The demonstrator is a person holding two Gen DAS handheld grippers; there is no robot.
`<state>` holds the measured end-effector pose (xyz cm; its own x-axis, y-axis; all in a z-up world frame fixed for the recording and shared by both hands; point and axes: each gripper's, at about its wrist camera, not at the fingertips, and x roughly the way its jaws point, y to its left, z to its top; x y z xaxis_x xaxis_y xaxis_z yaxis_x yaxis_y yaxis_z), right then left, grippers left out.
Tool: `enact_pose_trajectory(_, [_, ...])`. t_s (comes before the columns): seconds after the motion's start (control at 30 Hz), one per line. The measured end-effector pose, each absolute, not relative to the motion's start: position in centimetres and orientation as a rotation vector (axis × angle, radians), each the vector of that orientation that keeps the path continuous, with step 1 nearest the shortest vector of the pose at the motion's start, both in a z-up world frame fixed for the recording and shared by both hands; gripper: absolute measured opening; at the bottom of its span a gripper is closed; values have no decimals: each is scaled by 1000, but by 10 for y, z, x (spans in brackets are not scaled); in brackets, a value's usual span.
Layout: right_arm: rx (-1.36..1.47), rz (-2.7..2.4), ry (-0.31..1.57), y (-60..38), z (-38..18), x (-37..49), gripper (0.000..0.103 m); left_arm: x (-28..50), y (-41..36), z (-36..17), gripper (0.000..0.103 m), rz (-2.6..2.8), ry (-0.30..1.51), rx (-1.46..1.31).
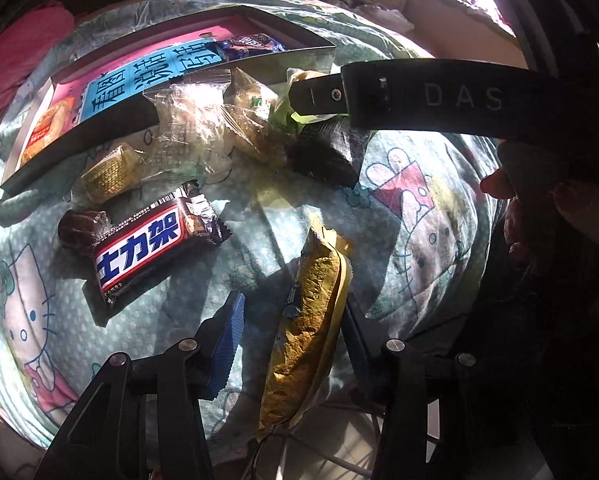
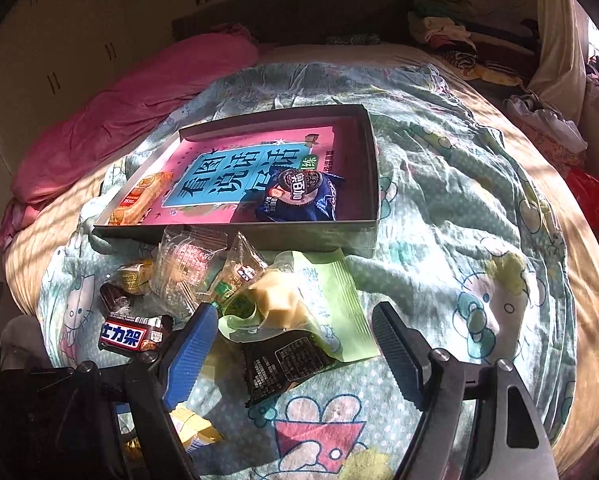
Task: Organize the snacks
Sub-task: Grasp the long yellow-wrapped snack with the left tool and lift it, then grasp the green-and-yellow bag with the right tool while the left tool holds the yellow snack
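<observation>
A shallow grey box [image 2: 373, 168] lined with a pink and blue book lies on the bed. It holds a blue Oreo pack [image 2: 303, 196] and an orange snack [image 2: 139, 198]. Loose snacks lie in front of it: a Snickers bar [image 1: 155, 250], clear-wrapped cakes [image 1: 187, 128], a green packet [image 2: 335, 304] and a black packet [image 2: 283, 364]. My left gripper [image 1: 291, 320] is open around a yellow snack pack [image 1: 311, 320]. My right gripper [image 2: 295, 344] is open and hovers over the black and green packets; it also shows in the left wrist view [image 1: 319, 94].
The bed has a Hello Kitty sheet [image 2: 439, 208]. A pink quilt [image 2: 139, 96] lies at the far left. Folded clothes [image 2: 459, 36] are piled at the back right. A small brown wrapped sweet [image 1: 81, 228] sits beside the Snickers bar.
</observation>
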<state>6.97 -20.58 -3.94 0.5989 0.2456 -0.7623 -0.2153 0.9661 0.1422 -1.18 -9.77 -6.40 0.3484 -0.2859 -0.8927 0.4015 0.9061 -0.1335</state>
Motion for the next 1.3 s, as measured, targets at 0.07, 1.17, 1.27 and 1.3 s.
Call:
enact_pose_trajectory(0.07, [37,271,902,-206,-43,73,79,-10,-97,-64,37,-448,1129,108])
enact_pose_trajectory(1.17, [188,366,805,-228,-28,81,18,6,-52,-24,26,-413,1020,-93])
enact_pose_trajectory(1.27, [211,349,843,-232,-36,85,18,11,-47,-24,26,-401,1022,-105])
enact_pose_trajectory(1.3, [239,351,846,-236,-37,86,18,11,-46,-24,26,-399,1023,-106])
